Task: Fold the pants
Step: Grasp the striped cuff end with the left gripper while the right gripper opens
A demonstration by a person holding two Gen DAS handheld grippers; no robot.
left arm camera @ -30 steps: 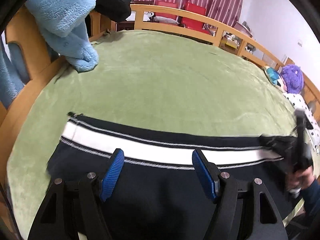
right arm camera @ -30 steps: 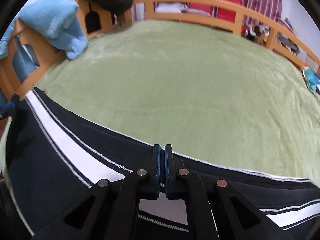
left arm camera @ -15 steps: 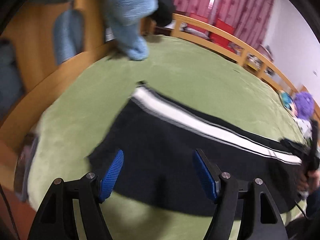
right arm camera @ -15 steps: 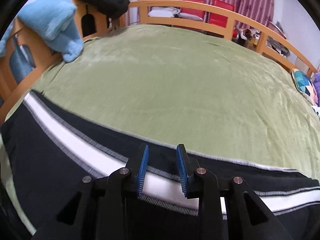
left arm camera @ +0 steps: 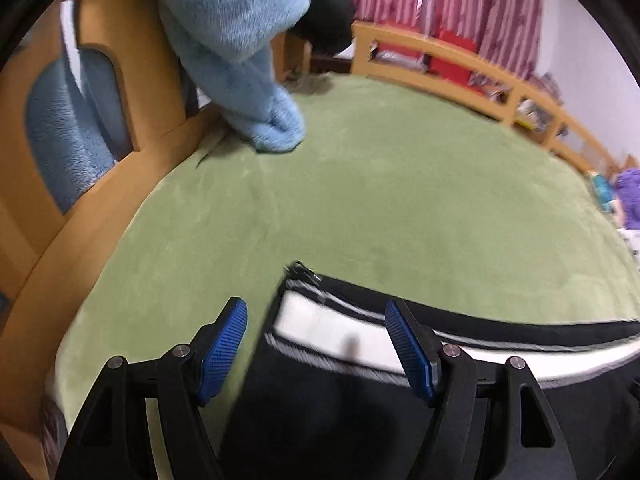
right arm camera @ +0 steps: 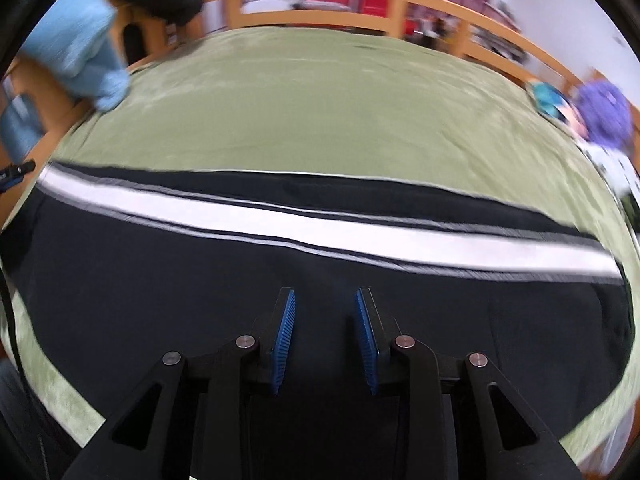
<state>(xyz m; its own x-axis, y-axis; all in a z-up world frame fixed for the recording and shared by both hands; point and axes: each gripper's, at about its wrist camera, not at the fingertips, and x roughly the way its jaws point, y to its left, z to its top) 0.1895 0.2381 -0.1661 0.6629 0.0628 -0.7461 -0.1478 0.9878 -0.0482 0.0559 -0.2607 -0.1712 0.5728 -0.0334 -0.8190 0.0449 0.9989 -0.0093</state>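
pants [right arm camera: 280, 320] lie flat along the near edge of the green blanket [right arm camera: 320, 120], black with a white side stripe [right arm camera: 320, 236] running across ahead of both tongs. our left gripper [left arm camera: 316, 344] is released — its blue pads spread wide, nothing between them — and it hovers over the end of the garment, so that the hem corner sits between and just ahead of the pads, the left pad over bare blanket. our right gripper [right arm camera: 324, 340] is also released, its jaws parted with a narrower gap, hanging above the black cloth short of the stripe.

we judge the step in hand to be taking a fresh hold for the next fold. to do it well we bring the left tongs down square on the hem corner and pinch through every layer, not only the top one. the right tongs should take the same long edge farther along, so both holds lift level and the stripe stays straight. the plush blanket may drag on the cloth — we lift clear before carrying across. both views are blurred, so the number of layers is not clear.
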